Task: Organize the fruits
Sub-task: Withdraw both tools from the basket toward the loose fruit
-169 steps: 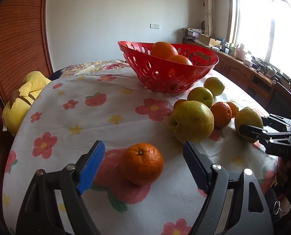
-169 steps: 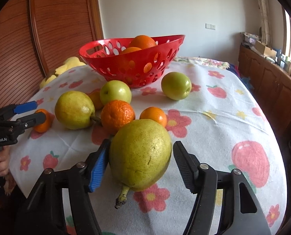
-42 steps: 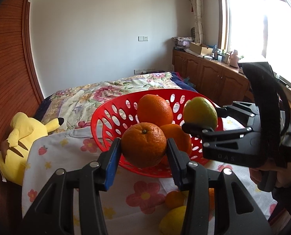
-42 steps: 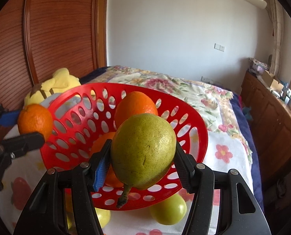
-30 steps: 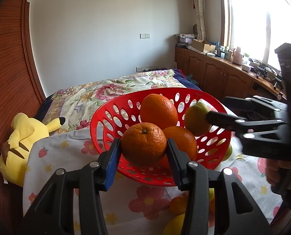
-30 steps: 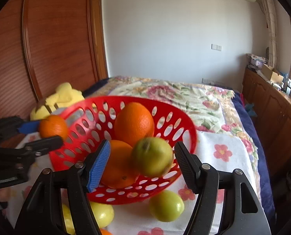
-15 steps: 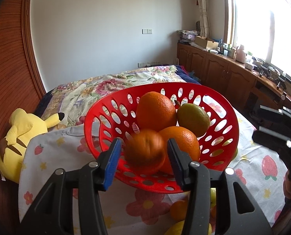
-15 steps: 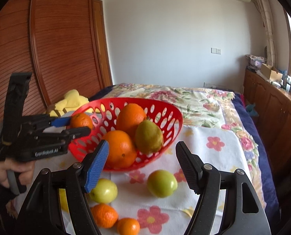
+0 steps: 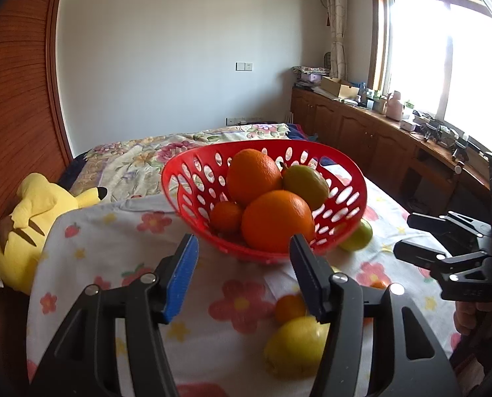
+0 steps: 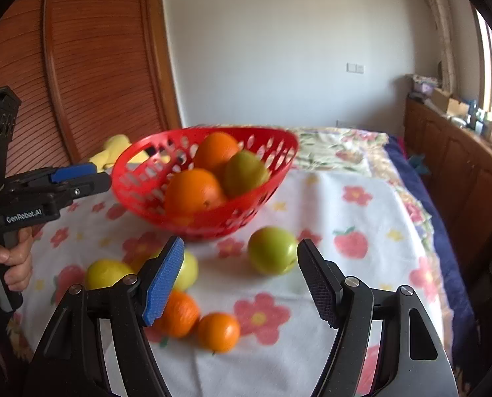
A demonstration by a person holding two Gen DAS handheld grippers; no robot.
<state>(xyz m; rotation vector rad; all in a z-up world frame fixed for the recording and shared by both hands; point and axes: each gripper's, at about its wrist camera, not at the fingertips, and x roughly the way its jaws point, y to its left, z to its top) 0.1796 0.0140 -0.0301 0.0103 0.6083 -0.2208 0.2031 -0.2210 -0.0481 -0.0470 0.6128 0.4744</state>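
Red basket (image 9: pixel 193 178) holding oranges and a pear on a floral tablecloth (image 10: pixel 361 231), left gripper (image 9: pixel 242 264) empty, jaws opening, right gripper (image 10: pixel 239 274) spread empty, loose fruit in front of the basket

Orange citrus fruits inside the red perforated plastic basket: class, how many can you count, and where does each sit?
3. A large orange at the front, another large orange behind it, and a small mandarin low on the left of the red perforated plastic basket. Others may hide underneath.

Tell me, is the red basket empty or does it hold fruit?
It holds fruit. The red basket contains two big oranges, a small orange and a pear.
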